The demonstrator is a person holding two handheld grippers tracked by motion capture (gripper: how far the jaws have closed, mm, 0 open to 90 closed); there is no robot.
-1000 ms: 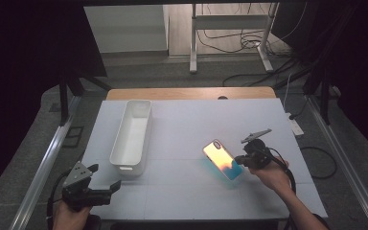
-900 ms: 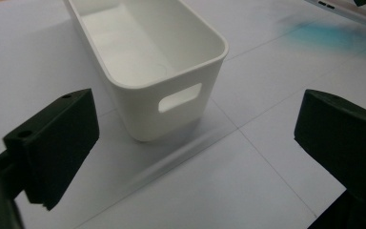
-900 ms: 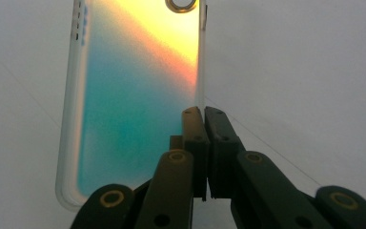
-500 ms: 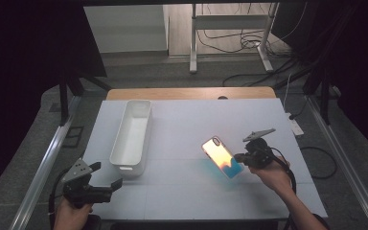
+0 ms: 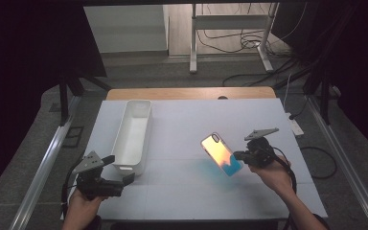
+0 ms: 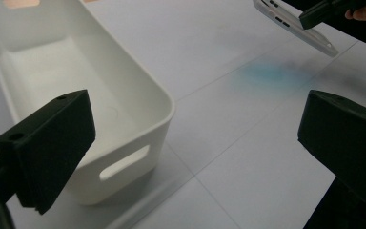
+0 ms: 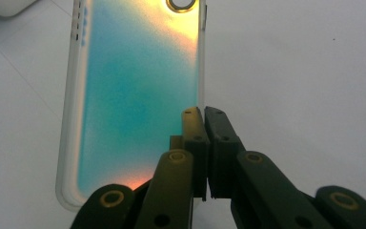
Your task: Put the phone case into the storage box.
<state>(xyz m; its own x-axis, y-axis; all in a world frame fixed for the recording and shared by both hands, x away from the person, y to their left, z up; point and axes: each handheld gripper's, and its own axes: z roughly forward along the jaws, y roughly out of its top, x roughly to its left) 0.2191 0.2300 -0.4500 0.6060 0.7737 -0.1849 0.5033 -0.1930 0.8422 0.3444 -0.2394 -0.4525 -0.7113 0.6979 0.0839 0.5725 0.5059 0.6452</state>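
The right tool [image 5: 243, 155] grips the phone case [image 5: 220, 154] by its edge, lifted off the table [image 5: 182, 124]. Next – carry it toward 9 o'clock, into the bin [image 5: 133, 134]. The left tool [image 5: 124, 179] is open – idle.

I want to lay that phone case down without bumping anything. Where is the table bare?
The widest bare patch lies between the white bin and the phone case held by the right gripper. The far strip behind the case is free too. It is tighter near the left gripper beside the bin's near end.

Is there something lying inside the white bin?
No, in the left gripper view the white bin shows only its bare white floor and walls, with nothing inside it.
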